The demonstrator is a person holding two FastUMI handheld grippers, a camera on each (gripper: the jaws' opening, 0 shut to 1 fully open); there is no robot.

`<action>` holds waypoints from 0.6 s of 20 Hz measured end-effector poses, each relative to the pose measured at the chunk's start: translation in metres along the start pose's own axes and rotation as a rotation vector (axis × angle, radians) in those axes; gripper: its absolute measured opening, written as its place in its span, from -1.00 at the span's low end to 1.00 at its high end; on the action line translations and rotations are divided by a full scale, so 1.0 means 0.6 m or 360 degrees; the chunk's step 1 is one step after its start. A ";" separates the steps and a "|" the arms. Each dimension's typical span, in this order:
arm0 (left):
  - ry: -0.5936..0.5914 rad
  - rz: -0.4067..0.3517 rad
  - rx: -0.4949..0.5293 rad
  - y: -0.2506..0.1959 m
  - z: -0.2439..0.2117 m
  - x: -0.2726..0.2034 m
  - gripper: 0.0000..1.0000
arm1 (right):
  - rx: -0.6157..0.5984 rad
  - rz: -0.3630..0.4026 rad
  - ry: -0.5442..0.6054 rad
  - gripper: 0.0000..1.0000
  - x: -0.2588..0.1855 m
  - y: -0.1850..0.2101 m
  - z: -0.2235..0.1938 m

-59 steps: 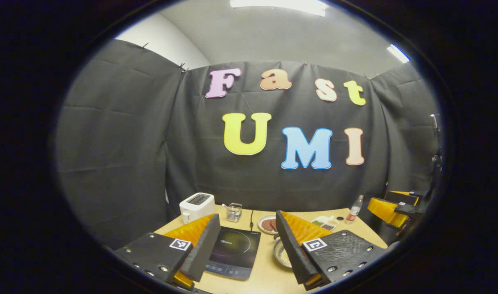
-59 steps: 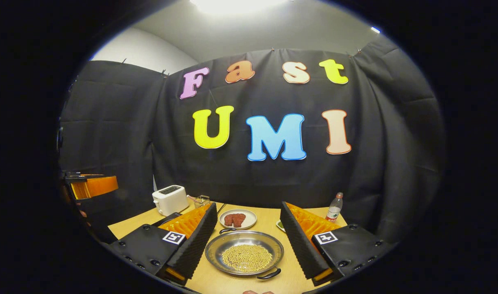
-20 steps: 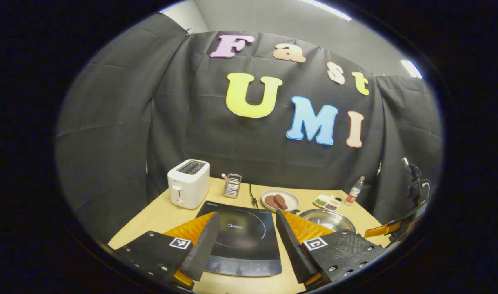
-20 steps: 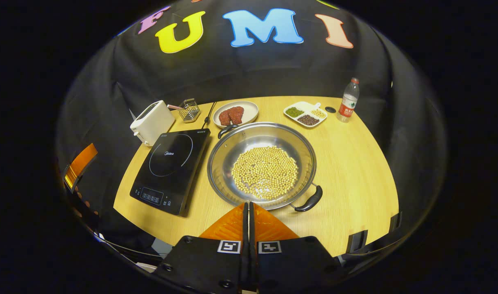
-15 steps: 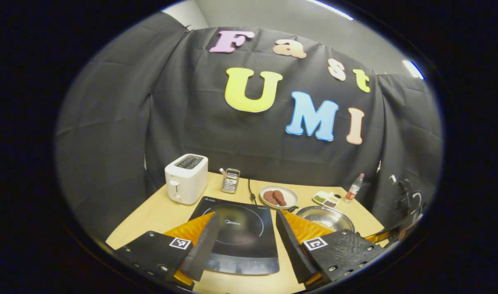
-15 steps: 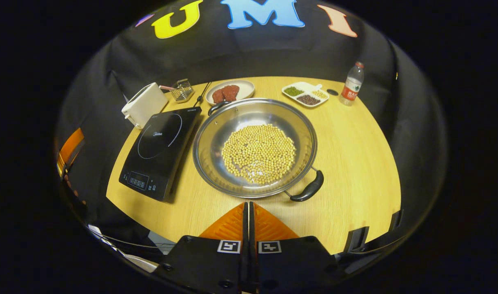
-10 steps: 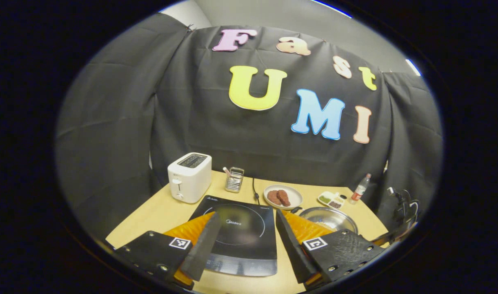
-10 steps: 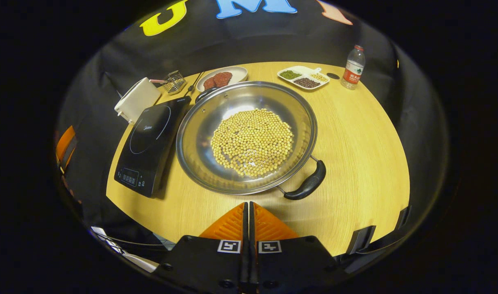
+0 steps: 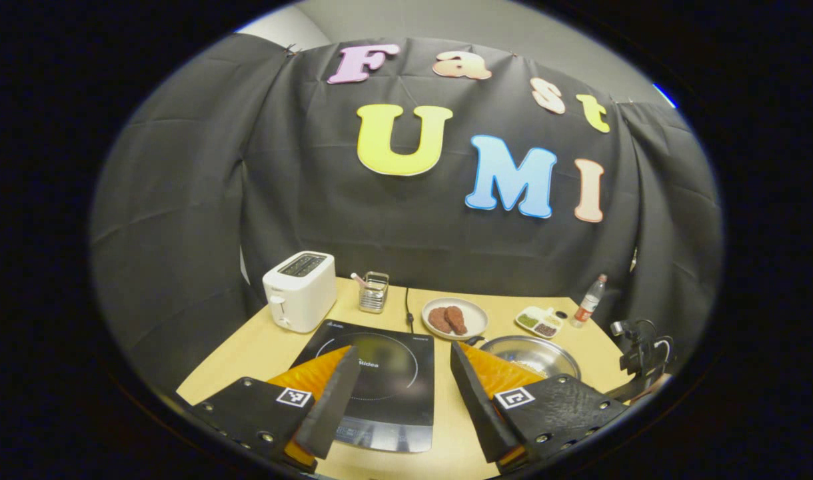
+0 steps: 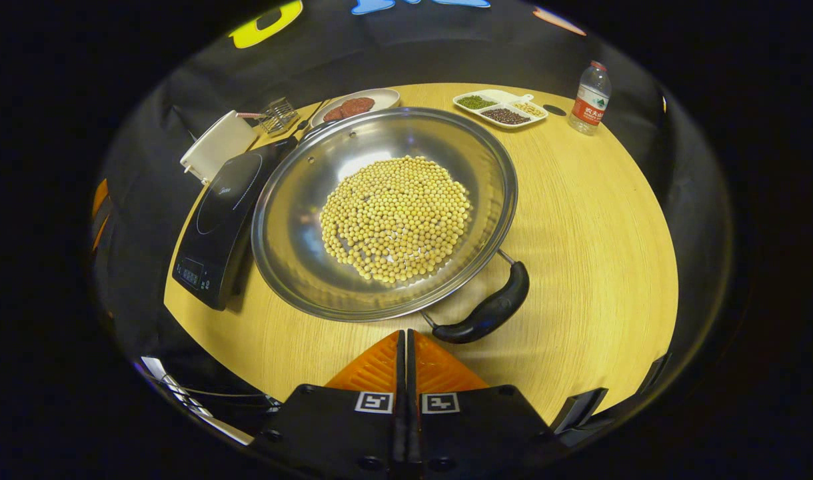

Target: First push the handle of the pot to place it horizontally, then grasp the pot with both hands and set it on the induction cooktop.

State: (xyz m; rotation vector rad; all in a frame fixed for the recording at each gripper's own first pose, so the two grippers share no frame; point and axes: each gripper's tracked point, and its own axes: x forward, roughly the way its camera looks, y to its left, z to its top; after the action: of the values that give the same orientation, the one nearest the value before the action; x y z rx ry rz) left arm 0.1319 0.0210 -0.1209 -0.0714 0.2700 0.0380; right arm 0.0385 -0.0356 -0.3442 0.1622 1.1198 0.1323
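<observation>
Just short of the pot (image 10: 380, 213) handle (image 10: 486, 313), my right gripper (image 10: 406, 340) is fully closed, empty; my left gripper (image 9: 400, 387) gapes wide, empty.

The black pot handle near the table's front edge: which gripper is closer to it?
Right. The right gripper sits just short of the black pot handle; the left gripper hovers over the black induction cooktop.

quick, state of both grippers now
left gripper: open, holding nothing.
right gripper: closed, empty, near the pot handle.
</observation>
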 end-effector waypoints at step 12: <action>0.0042 -0.0023 0.0001 -0.059 0.002 0.008 0.67 | 0.0072 0.0105 0.0014 -0.96 0.008 -0.002 0.000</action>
State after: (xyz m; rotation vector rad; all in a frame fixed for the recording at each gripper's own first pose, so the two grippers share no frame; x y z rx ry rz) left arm 0.1385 -0.0142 -0.1190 -0.0735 0.2960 0.0227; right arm 0.0407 -0.0360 -0.3489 0.2388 1.1269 0.1665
